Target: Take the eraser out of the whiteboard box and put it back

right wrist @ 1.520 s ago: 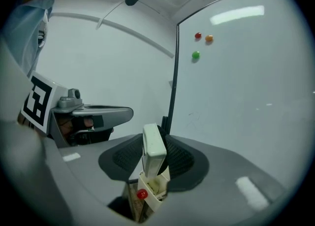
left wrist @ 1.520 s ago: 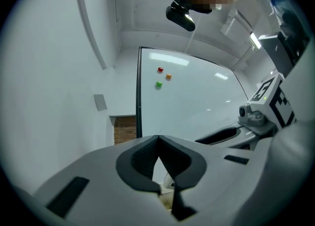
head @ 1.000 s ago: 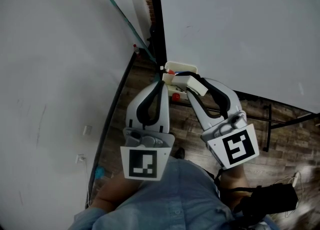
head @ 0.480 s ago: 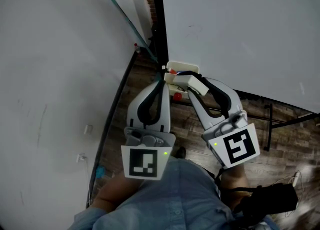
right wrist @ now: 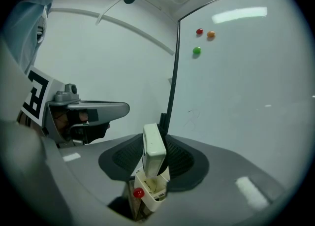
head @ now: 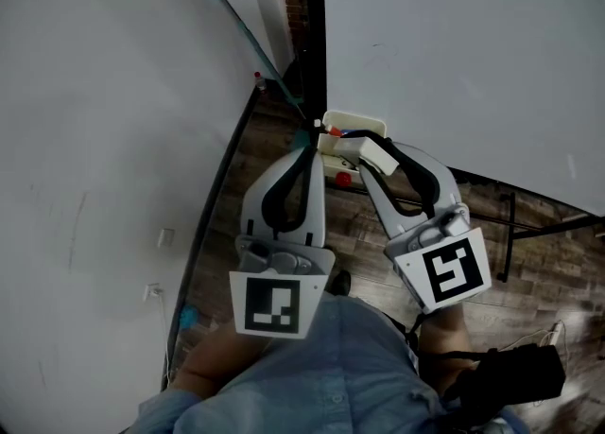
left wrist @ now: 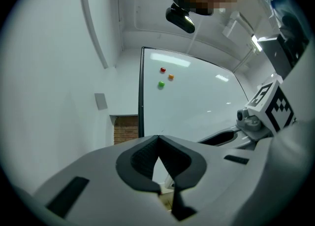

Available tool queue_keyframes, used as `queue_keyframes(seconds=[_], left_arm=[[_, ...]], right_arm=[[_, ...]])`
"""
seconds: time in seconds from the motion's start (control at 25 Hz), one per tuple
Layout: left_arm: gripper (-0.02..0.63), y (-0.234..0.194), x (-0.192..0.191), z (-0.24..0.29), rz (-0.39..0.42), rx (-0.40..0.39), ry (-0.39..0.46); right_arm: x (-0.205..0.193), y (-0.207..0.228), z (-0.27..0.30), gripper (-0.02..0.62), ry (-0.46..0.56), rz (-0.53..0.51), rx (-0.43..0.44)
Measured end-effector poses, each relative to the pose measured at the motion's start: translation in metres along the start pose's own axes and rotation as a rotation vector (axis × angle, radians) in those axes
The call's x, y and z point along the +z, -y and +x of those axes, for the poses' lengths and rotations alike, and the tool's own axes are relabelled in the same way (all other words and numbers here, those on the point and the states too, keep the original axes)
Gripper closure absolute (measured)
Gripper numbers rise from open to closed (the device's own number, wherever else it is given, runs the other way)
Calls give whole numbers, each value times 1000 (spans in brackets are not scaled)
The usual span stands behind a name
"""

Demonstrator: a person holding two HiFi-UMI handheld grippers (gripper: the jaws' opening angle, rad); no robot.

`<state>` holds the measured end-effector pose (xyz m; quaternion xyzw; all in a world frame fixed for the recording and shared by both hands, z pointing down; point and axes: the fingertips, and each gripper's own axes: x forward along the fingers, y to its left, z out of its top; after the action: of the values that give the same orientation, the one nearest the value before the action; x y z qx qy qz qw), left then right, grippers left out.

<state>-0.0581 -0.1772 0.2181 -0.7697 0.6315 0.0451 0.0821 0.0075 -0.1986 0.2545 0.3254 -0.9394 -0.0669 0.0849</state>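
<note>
My right gripper (right wrist: 155, 157) clamps the eraser (right wrist: 153, 146) upright at lower centre, its bottom end at the whiteboard box (right wrist: 153, 193) mouth. I should hold it vertical and move slowly. Left gripper (left wrist: 158, 137) closed, empty.

Grey, black-padded left gripper (head: 309, 141) and right gripper (head: 365, 150); light-blue shirt (head: 326, 371).

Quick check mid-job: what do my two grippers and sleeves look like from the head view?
Both the left gripper and right gripper are pale grey, with curved fingers lined in black. Each carries a white cube printed with a black square marker. The person wears a light blue denim shirt.
</note>
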Motion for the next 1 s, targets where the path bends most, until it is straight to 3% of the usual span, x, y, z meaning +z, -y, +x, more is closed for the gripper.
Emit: queue_keyframes(seconds=[1.0], left_arm=[[601, -40, -40, 26, -44, -12, -87]], right_arm=[[-55, -3, 52, 459, -141, 49, 13]])
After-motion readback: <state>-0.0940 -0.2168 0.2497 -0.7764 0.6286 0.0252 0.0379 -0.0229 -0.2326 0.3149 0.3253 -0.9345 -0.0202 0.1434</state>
